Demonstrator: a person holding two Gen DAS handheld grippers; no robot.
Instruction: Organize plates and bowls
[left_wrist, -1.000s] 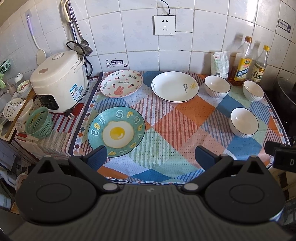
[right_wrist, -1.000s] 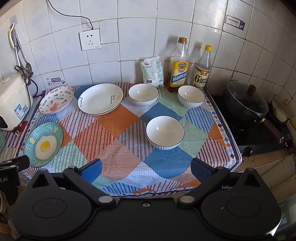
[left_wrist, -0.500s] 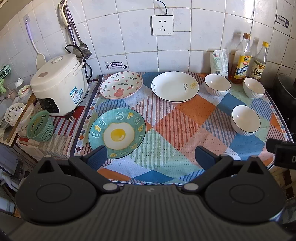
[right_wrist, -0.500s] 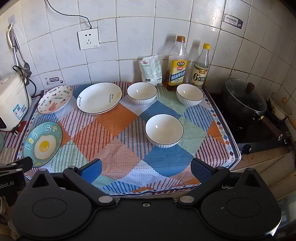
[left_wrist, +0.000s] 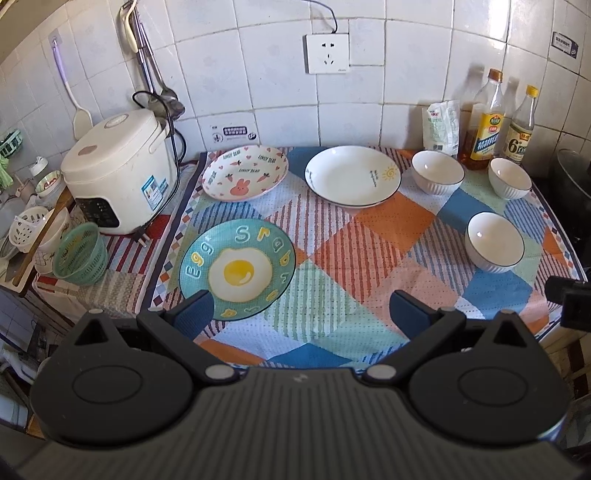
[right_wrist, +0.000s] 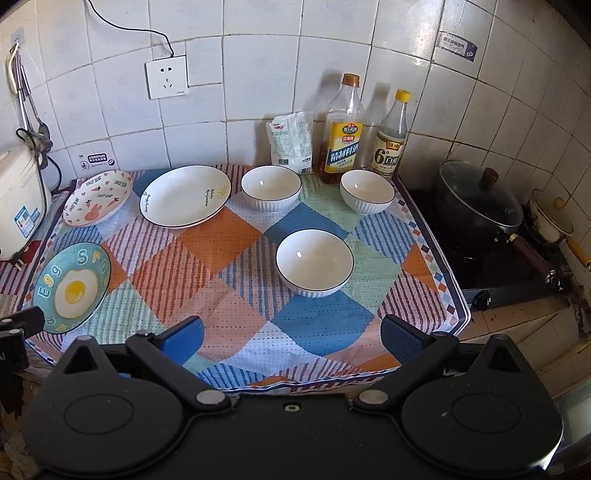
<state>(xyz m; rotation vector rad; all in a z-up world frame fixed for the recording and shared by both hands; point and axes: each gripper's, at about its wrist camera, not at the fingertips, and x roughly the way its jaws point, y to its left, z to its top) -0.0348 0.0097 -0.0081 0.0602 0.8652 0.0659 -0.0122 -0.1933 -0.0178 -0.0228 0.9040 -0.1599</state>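
Two claws were held wide open and empty above the near edge of the surface, which was covered by a patchwork cloth. The left claw was poised with its left finger overlapping the near rim of the teal egg plate in the view, though contact could not be told. The right claw was kept back from the nearest white bowl, which was set near the middle of the cloth. Farther back, a pink rabbit plate and a white plate with a small sun drawing were laid side by side, close but apart. Two more white bowls were placed along the back, well apart from each other, just in front of a white packet and two bottles. A rice cooker was seen at the left, and a lidded pot on the stove at the right.
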